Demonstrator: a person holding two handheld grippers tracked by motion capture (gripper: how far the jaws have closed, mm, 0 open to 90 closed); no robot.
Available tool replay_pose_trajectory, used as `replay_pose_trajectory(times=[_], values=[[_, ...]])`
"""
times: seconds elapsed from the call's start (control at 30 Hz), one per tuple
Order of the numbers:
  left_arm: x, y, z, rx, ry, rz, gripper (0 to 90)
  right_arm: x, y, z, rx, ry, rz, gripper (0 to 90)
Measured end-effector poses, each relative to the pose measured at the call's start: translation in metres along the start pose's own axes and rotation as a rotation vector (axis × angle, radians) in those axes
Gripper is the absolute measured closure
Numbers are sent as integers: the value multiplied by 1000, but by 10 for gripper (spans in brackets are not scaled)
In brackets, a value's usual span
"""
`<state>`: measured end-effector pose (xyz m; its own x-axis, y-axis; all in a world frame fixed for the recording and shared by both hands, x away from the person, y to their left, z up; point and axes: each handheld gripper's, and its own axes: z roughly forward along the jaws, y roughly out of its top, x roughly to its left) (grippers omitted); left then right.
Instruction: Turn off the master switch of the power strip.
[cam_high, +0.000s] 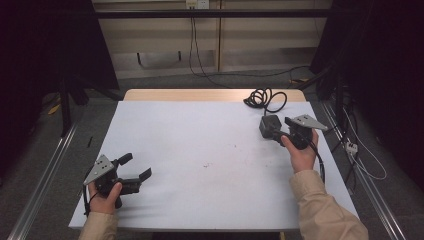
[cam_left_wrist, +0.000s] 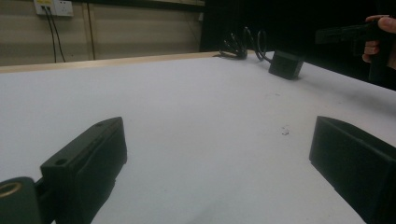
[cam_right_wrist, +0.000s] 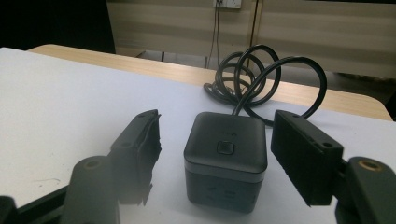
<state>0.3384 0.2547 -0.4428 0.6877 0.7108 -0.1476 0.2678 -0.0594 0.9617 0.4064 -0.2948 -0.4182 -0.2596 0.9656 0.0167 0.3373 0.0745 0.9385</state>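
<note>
Right claw (cam_right_wrist: 217, 154) straddles cube (cam_right_wrist: 225, 158) — untouched.

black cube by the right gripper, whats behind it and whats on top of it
Behind the black cube its black cable lies coiled, at the table's far edge. On top sits one small button. Its underside, against the table, is hidden.

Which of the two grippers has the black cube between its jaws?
The right gripper: its open jaws flank the black cube without pressing it. The left gripper is open over bare white table.
</note>
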Motion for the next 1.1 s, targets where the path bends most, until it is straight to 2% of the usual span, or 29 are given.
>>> replay_pose_trajectory(times=[0.6,1.1], values=[[0,0,1,2,-1,-3,38,-3,7,6,2,-1,-19,394],[0,0,0,0,0,-3,39,-4,11,12,3,8,-36,510]])
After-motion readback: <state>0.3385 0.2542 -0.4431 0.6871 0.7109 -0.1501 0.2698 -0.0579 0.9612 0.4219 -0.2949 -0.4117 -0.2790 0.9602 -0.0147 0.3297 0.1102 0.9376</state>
